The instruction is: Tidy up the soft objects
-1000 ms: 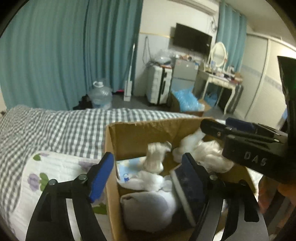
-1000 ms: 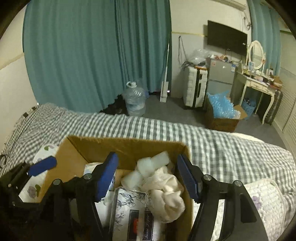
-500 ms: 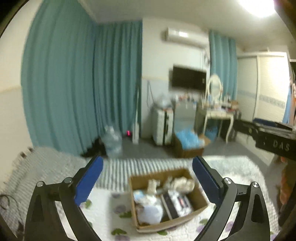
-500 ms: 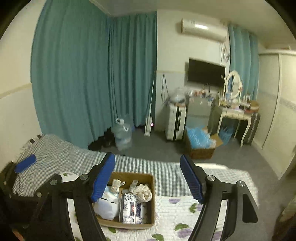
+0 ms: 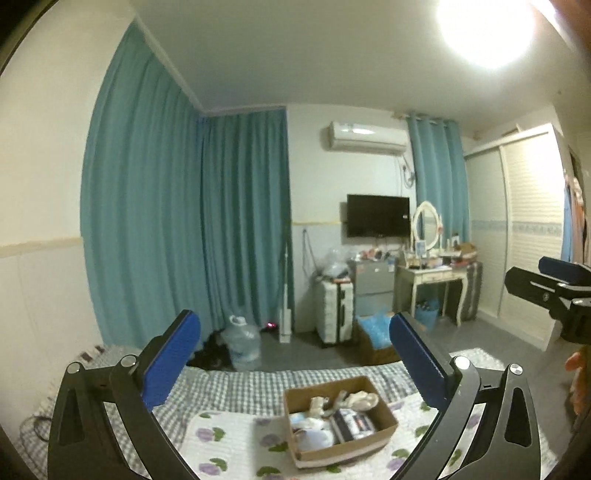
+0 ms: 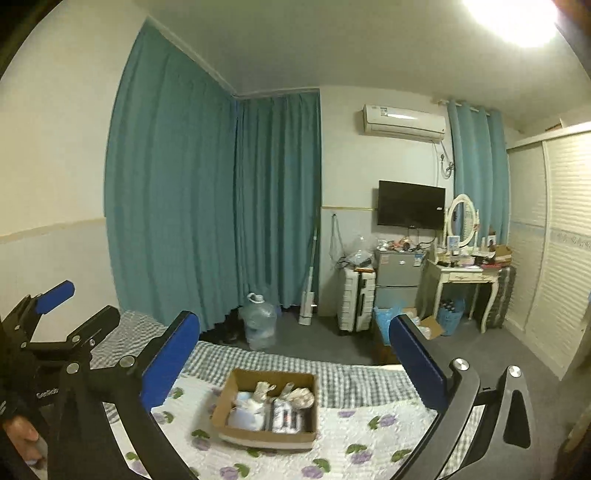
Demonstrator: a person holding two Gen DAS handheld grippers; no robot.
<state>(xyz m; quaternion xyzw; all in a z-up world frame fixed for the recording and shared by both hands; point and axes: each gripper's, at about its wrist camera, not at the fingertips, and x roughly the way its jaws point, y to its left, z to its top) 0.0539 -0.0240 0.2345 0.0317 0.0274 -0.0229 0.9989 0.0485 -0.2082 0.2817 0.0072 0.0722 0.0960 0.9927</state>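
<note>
An open brown cardboard box [image 5: 340, 428] sits upright on the floral quilt [image 5: 229, 443] near the bed's foot, holding crumpled white cloths [image 5: 360, 400] at its far side, a pale bundle [image 5: 314, 437] near left, and a patterned tissue pack [image 5: 352, 424] right.

dim room | ceiling lamp [image 5: 484, 29] glare – upper right | fisheye-bent edges

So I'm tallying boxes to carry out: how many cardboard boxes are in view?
2. One open cardboard box of soft items sits on the floral quilt; another, holding blue plastic, stands on the floor beside the dressing table. Others may be hidden.
</note>
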